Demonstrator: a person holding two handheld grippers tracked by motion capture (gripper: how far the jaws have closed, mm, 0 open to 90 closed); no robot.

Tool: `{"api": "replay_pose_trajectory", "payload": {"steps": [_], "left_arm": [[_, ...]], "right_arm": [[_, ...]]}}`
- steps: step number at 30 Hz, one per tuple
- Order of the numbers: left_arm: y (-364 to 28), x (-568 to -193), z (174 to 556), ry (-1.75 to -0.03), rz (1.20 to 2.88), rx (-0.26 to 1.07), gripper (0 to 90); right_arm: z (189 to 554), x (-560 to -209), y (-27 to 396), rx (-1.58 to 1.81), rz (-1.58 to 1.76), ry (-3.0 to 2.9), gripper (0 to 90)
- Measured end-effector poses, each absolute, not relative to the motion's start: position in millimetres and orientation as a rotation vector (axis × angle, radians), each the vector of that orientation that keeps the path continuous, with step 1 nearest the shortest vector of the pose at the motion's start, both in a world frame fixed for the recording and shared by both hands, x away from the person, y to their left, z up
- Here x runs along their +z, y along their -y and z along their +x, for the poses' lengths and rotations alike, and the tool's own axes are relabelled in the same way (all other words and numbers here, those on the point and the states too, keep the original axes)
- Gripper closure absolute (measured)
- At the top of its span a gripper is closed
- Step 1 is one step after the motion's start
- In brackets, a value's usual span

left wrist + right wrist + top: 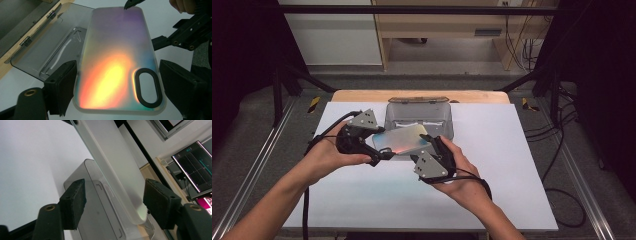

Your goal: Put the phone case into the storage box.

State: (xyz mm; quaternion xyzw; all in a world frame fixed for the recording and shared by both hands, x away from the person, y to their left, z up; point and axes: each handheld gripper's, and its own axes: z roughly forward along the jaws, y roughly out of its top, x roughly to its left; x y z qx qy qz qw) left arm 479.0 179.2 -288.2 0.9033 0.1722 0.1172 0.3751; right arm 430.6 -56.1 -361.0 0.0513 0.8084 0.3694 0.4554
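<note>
1. Phone case [117, 62]: iridescent, frosted at the rim, with an oval camera cut-out near one end. It is held in the air above the table [512, 165], just in front of the grey box, and lies nearly flat in the high view with its glossy back upward.

2. Left gripper [379, 155]: clenched on the case at the cut-out end. In the left gripper view the two black pads [62, 87] stand against the case's long edges. Holding by the edges leaves the far end free for the other tool.

3. Right gripper [432, 145]: jaws parted, with the free end of the case between them. In the right gripper view the case runs edge-on through the gap; one pad [75, 202] stands clear of it, the other [160, 205] is very near its rim, and contact there cannot be told. It reads as released, placed to take a second hold.

4. Grey box [419, 117]: translucent plastic, open, resting at the far edge of the table, its lid [50, 45] folded back flat on hinges. An insert with a case-shaped recess shows inside. The case probably belongs there.

5. Table: white top, wooden strip along the far side.

6. Judgement: a two-handed hold would steady the slim, slippery case.
</note>
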Motion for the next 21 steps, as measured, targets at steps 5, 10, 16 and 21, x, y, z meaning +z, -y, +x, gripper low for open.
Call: {"api": "replay_pose_trajectory", "payload": {"steps": [5,10,16,21], "left_arm": [[-180.0,-287.8,478.7,-0.43,2.327,0.293,17.2],[-180.5,-288.7,478.5,-0.431,2.337,0.282,17.2],[-184.3,-289.0,480.0,-0.441,2.338,0.27,17.2],[-186.5,-289.9,482.3,-0.46,2.335,0.259,17.2]], "right_arm": [[433.7,-361.2,56.9,0.885,0.109,-1.984,41.5],[434.1,-363.6,56.2,0.869,0.093,-1.984,49.2],[434.3,-365.1,57.6,0.858,0.082,-1.979,57.2],[434.5,-365.4,58.4,0.859,0.075,-1.982,63.4]]}}
